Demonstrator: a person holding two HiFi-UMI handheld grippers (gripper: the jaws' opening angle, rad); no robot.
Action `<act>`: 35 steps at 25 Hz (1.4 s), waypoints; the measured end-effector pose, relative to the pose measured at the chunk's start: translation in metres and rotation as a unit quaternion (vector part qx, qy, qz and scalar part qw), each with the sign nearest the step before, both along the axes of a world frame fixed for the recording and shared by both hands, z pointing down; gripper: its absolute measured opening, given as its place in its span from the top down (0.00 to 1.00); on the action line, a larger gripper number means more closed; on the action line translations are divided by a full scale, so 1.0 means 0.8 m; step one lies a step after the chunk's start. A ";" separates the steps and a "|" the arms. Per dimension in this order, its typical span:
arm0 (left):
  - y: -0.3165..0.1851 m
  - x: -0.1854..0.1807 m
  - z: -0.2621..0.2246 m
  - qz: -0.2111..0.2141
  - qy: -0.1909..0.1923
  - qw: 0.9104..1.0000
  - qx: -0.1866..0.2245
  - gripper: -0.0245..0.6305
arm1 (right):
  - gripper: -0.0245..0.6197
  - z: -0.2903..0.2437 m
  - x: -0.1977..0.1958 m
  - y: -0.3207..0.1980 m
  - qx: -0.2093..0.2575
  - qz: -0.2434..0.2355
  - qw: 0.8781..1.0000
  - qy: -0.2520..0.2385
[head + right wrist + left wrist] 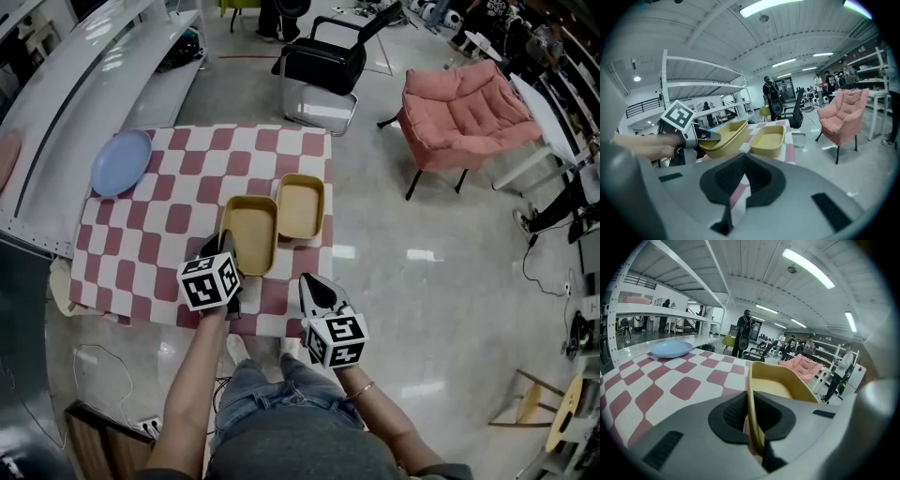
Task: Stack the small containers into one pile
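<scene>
Two shallow yellow containers lie side by side on the red-and-white checkered table. My left gripper is shut on the near rim of the nearer container; in the left gripper view that rim stands pinched between the pads of the gripper. The right gripper view shows this container raised and tilted off the cloth, held by the left gripper. The second container rests flat just to its right. My right gripper hovers at the table's front edge, shut and empty.
A blue plate sits at the table's far left corner. A long white shelf runs along the left. Beyond the table stand a black chair and a pink armchair on the shiny floor.
</scene>
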State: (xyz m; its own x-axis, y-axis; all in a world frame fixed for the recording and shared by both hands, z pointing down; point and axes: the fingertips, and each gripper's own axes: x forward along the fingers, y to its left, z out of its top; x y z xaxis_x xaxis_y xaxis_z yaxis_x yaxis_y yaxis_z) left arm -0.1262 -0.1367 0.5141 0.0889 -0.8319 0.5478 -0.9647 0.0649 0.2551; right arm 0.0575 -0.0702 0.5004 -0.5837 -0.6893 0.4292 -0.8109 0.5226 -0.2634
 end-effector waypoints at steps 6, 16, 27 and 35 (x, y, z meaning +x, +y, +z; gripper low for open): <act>-0.009 0.042 -0.014 0.019 0.005 1.000 0.006 0.92 | 0.95 -0.007 0.024 0.005 0.010 0.019 1.000 0.002; -0.044 0.105 -0.030 0.053 -0.003 0.998 0.016 0.92 | 0.95 -0.018 0.067 -0.007 0.020 0.052 0.998 0.004; -0.089 0.134 -0.019 0.046 0.009 0.999 0.012 0.92 | 0.95 -0.008 0.091 -0.034 0.010 0.066 0.998 0.008; -0.123 0.135 -0.003 0.037 0.006 0.999 0.005 0.92 | 0.95 0.005 0.100 -0.059 -0.001 0.073 0.997 0.011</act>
State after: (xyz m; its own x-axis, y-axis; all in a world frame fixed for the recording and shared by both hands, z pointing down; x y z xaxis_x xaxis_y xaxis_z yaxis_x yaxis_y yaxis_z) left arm -0.0181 -0.2354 0.5120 0.1573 -0.8278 0.5386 -0.9636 -0.0094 0.2671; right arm 0.1371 -0.1176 0.5045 -0.4673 -0.7654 0.4425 -0.8840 0.3976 -0.2458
